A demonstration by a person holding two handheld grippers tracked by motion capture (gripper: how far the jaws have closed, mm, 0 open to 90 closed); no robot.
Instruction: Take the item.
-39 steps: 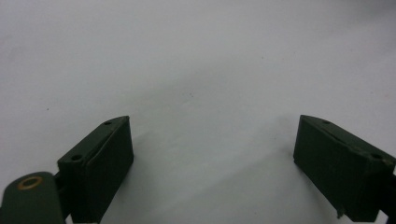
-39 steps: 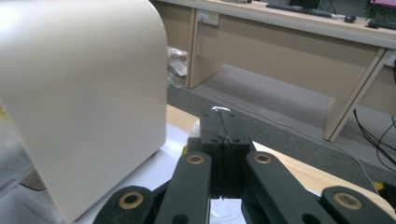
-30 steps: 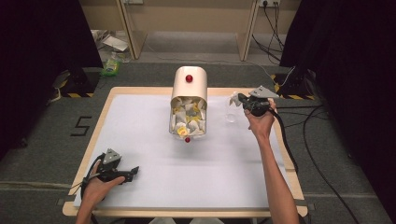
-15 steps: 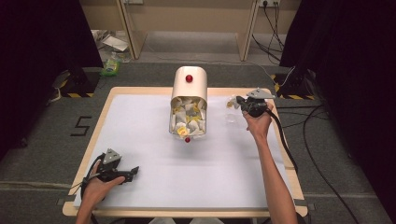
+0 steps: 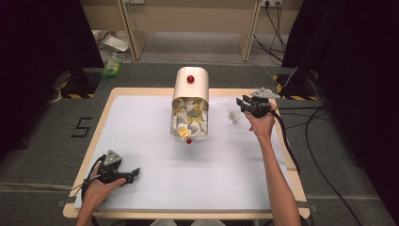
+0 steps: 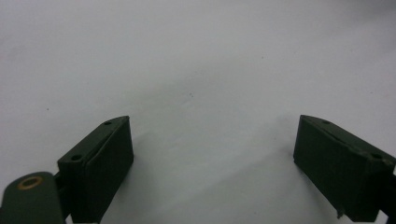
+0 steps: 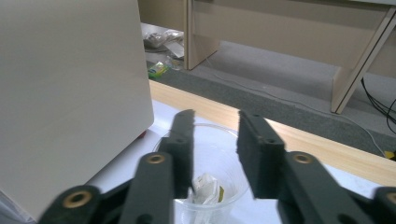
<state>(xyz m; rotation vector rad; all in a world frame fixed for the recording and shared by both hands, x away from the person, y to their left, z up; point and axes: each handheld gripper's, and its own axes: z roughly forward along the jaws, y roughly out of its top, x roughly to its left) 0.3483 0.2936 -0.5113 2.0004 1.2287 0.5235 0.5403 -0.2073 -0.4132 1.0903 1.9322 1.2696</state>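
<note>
A cream dispenser box (image 5: pixel 190 84) with a red knob stands at the table's back middle, and its open front is full of white and yellow packets (image 5: pixel 189 120). Just right of it is a clear plastic cup (image 5: pixel 232 110). My right gripper (image 5: pixel 243 104) hovers over that cup (image 7: pixel 208 158). Its jaws have just been opening and now stand apart with nothing pressed between them (image 7: pixel 215 126). A white and yellow packet (image 7: pixel 205 187) lies in the cup below. My left gripper (image 5: pixel 134 173) rests open on the white mat at front left, with only bare mat between its jaws (image 6: pixel 210 140).
The white mat (image 5: pixel 141 122) covers most of the wooden table (image 5: pixel 106 110). The box's side (image 7: pixel 70 93) rises close on the left in the right gripper view. Cables (image 5: pixel 310 141) trail off the table's right edge. Litter and a green bottle (image 5: pixel 111 66) lie on the floor behind.
The right gripper's jaws, shut in the earlier frames, now stand apart over the cup. The left hand and its gripper have not moved.
</note>
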